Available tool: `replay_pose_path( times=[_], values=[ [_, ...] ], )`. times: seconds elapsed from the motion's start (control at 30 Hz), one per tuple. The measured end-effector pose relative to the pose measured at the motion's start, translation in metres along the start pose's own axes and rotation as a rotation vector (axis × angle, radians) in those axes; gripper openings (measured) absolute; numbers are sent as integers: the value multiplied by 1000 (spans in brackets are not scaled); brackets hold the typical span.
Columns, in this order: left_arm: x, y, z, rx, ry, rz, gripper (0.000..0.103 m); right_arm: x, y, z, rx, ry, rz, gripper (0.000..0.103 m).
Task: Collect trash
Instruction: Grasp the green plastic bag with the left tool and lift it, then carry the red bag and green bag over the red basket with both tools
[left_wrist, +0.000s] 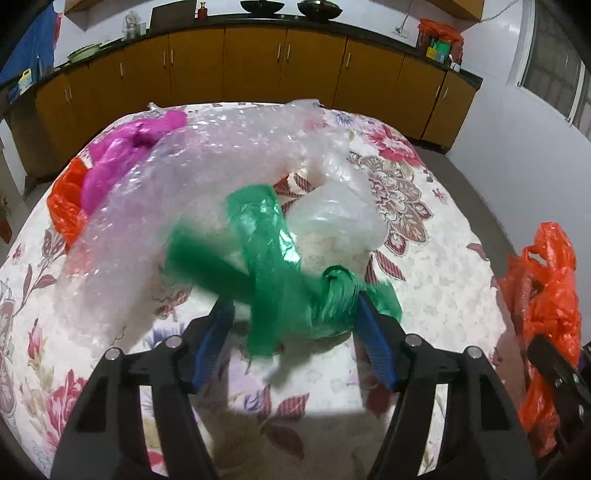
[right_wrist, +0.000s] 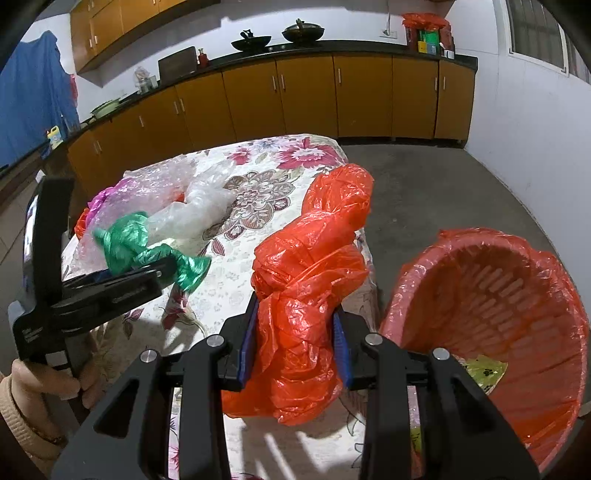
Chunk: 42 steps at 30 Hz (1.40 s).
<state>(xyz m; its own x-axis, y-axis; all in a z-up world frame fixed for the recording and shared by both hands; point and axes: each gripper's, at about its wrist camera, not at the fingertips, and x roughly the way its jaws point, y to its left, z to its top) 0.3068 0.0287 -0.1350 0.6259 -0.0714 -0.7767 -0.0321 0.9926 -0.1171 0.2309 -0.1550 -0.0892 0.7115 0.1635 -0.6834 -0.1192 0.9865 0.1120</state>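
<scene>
A crumpled green plastic bag (left_wrist: 280, 280) lies on the floral tablecloth (left_wrist: 436, 266). My left gripper (left_wrist: 291, 299) is open around it: the right pad touches the bag's knot, and cloth shows beside the left pad. The right wrist view shows that left gripper (right_wrist: 162, 266) from the side with the green bag (right_wrist: 129, 240) at its tips. My right gripper (right_wrist: 295, 306) is shut on a bulky orange plastic bag (right_wrist: 314, 258), held up at the table's right edge next to a red lined basket (right_wrist: 480, 236). The orange bag (left_wrist: 546, 295) also shows at the right of the left wrist view.
Behind the green bag lie bubble wrap (left_wrist: 166, 192), a magenta bag (left_wrist: 122, 155), another orange bag (left_wrist: 64, 206) and a clear plastic bag (left_wrist: 332, 218). A yellow-green wrapper (right_wrist: 484, 369) sits in the basket. Brown cabinets (right_wrist: 306, 99) line the far wall. A hand (right_wrist: 55, 380) holds the left gripper.
</scene>
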Motion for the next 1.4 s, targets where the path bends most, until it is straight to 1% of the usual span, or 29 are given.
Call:
replay_pose_path(
  times=[0.03, 0.1, 0.13, 0.2, 0.3, 0.47, 0.63, 0.83, 1.13, 1.4],
  values=[
    [1, -1, 1, -1, 0, 2, 65, -1, -1, 0, -2, -1, -1, 36],
    [3, -2, 4, -5, -4, -4, 54, -1, -2, 0, -3, -2, -5, 36],
    [4, -2, 6, -5, -5, -11, 44, 0, -3, 1, -2, -1, -6, 36],
    [5, -2, 8, -8, -5, -23, 29, 0, -4, 1, 3, 1, -7, 36],
    [4, 2, 8, -21, -12, -49, 27, 0, -4, 0, 4, 1, -7, 36],
    [-7, 6, 3, -10, -39, -58, 27, -3, -2, -2, -1, -2, -3, 36],
    [-26, 12, -9, 15, -56, -52, 27, -13, 0, -5, -13, -13, 2, 36],
    [-56, 17, -18, 22, -89, -55, 27, -31, 0, -7, -14, -39, 5, 36],
    [-95, 1, -14, 60, -144, -88, 27, -66, -11, -5, 8, -99, -8, 36],
    [-119, -33, -12, 111, -171, -145, 27, -94, -35, -11, 55, -142, -54, 36]
  ],
)
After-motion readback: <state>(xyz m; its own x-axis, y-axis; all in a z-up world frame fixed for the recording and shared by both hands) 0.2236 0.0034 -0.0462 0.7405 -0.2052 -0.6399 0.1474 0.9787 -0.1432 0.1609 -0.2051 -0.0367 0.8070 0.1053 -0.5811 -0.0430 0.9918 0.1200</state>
